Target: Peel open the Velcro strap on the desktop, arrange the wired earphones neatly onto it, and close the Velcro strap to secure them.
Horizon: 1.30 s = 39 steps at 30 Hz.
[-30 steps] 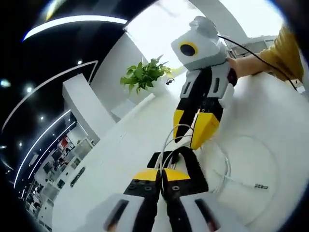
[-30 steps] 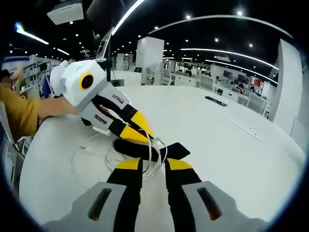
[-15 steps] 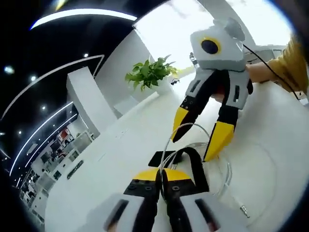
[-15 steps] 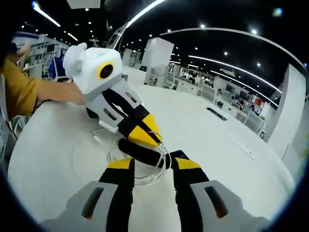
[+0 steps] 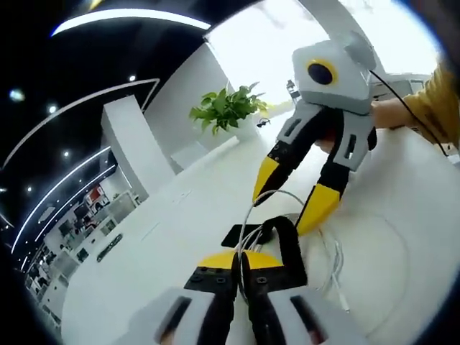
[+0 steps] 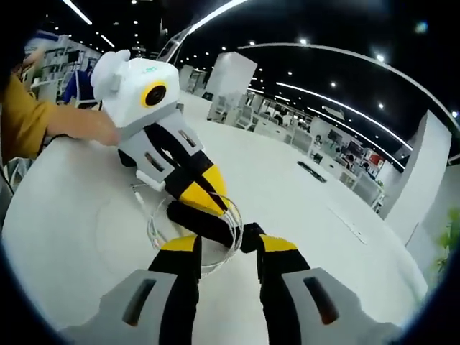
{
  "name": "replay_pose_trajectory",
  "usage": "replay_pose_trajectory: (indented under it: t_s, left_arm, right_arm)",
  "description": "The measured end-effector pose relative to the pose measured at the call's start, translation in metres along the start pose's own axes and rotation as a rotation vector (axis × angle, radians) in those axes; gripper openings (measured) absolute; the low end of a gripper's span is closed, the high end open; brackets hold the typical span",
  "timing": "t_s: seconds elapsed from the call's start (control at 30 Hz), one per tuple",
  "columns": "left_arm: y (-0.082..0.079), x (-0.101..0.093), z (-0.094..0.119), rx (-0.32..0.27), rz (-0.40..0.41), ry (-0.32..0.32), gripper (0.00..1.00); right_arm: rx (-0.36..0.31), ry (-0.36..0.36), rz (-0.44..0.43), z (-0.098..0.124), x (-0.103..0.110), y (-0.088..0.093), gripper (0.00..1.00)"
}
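Note:
In the left gripper view my left gripper (image 5: 239, 260) is shut on the black Velcro strap (image 5: 287, 244), which arches up to the right of its tips. The white earphone cable (image 5: 336, 269) loops around the strap and trails over the table. Above the strap hangs my right gripper (image 5: 285, 206), open. In the right gripper view the right gripper (image 6: 228, 244) stands open, with the strap (image 6: 205, 224) crossing between its jaws. The left gripper (image 6: 208, 198) pinches the strap's far end. Under the strap lies the cable coil (image 6: 153, 228).
The work lies on a white round table (image 5: 402, 237) (image 6: 65, 215). A potted plant (image 5: 226, 108) stands at its far edge. A person's yellow sleeve (image 5: 435, 108) (image 6: 25, 122) reaches in behind each gripper. A small dark object (image 6: 310, 167) lies farther along the table.
My right gripper's jaws have spread wider and now straddle the strap. The left gripper has stayed shut on the strap. Both views have shifted slightly.

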State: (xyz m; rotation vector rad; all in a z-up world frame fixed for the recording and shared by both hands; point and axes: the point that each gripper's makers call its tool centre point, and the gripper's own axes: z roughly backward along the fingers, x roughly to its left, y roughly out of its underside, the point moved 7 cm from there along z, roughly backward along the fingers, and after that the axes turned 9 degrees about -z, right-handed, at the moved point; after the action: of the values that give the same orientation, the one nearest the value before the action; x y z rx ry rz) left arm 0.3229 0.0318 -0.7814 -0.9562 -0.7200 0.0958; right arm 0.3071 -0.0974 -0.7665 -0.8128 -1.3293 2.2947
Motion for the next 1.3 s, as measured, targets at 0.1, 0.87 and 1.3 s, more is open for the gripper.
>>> replay_pose_trajectory:
  t_s: [0.1,0.87,1.3]
  left_arm:
    - [0.0,0.0,0.0,0.0,0.004,0.0,0.07]
    - [-0.003,-0.005,0.001,0.009,0.013,0.037,0.06]
    - [-0.009,-0.012,0.006,0.017,0.034,0.098,0.06]
  right_arm:
    - [-0.018,0.006,-0.006,0.001,0.0,-0.001,0.3]
    - [-0.163,0.078,0.105,0.006,0.009,-0.023,0.12]
    - [-0.207,0.045,0.016,0.004,-0.003,-0.024,0.05]
